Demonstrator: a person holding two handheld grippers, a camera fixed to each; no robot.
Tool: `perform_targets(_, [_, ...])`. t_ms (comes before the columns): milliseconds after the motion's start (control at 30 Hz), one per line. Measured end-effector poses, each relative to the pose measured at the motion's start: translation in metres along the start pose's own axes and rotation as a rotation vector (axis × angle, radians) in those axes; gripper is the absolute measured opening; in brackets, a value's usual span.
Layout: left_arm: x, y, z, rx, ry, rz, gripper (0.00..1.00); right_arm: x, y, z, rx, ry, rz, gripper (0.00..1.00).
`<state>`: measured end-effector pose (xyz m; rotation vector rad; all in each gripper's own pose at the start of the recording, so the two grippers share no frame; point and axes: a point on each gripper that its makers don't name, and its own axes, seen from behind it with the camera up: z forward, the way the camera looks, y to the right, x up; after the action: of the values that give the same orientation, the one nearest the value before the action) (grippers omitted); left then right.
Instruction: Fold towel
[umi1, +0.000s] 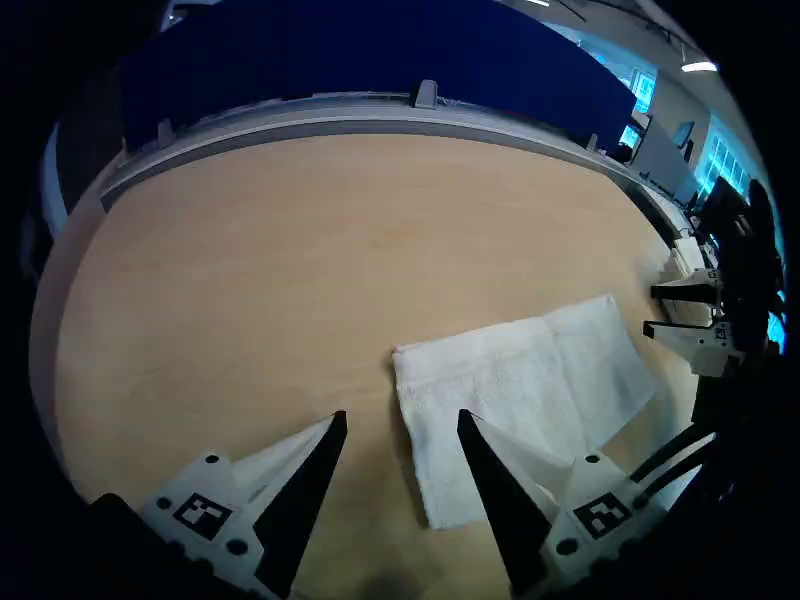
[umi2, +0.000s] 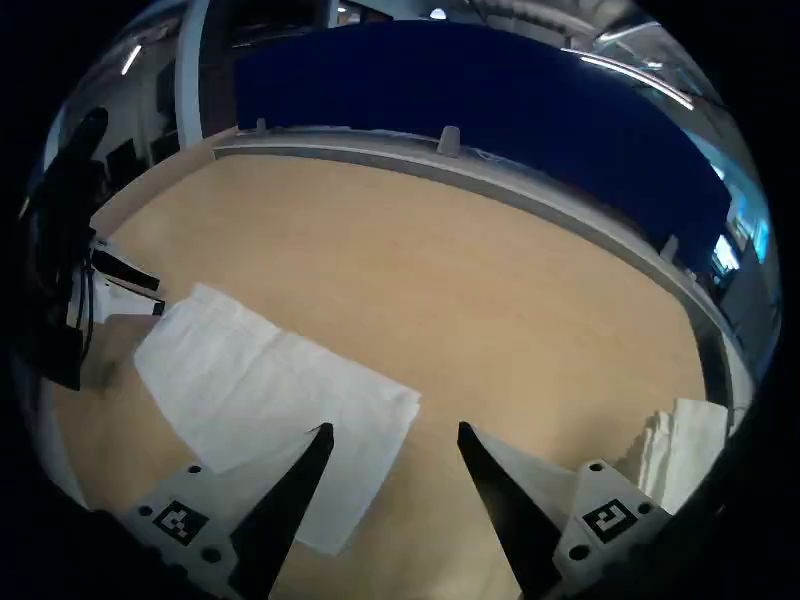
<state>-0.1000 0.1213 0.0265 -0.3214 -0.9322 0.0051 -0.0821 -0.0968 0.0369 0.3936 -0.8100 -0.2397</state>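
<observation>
A white towel (umi1: 520, 385) lies flat on the wooden table (umi1: 280, 260), folded, with a crease line running across it. My left gripper (umi1: 400, 420) is open just above the towel's near left corner, its right finger over the cloth and its left finger over bare wood. In the right gripper view the same towel (umi2: 265, 395) spreads to the left. My right gripper (umi2: 393, 430) is open, its left finger above the towel's near corner and nothing between the fingers. Each view also shows the other gripper beyond the towel's far end (umi1: 655, 310) (umi2: 150, 290).
A grey rail and a blue partition (umi1: 380, 60) close off the table's far edge. A small stack of white cloths (umi2: 690, 440) sits at the right in the right gripper view. Bare wood (umi2: 450, 270) stretches beyond the towel. Desks and screens stand behind.
</observation>
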Motion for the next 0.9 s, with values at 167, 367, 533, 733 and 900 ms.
perform_targets(167, [0.001,0.0,-0.005,0.005,0.01,0.003,0.86,-0.001,-0.001,-0.004,0.003,0.005,0.01,0.96])
perform_targets(367, [0.002,0.0,-0.014,0.013,0.024,0.002,0.86,-0.002,-0.003,-0.012,0.002,0.008,0.011,0.96])
perform_targets(533, [-0.003,0.001,-0.025,0.022,0.036,-0.003,0.86,-0.008,-0.005,-0.019,0.001,0.008,0.012,0.96])
perform_targets(733, [-0.014,0.002,-0.04,0.031,0.042,-0.003,0.86,-0.018,-0.008,-0.028,0.0,0.005,0.019,0.96])
perform_targets(900, [-0.024,0.005,-0.05,0.028,0.041,-0.007,0.86,-0.027,-0.01,-0.037,-0.004,0.002,0.028,0.96])
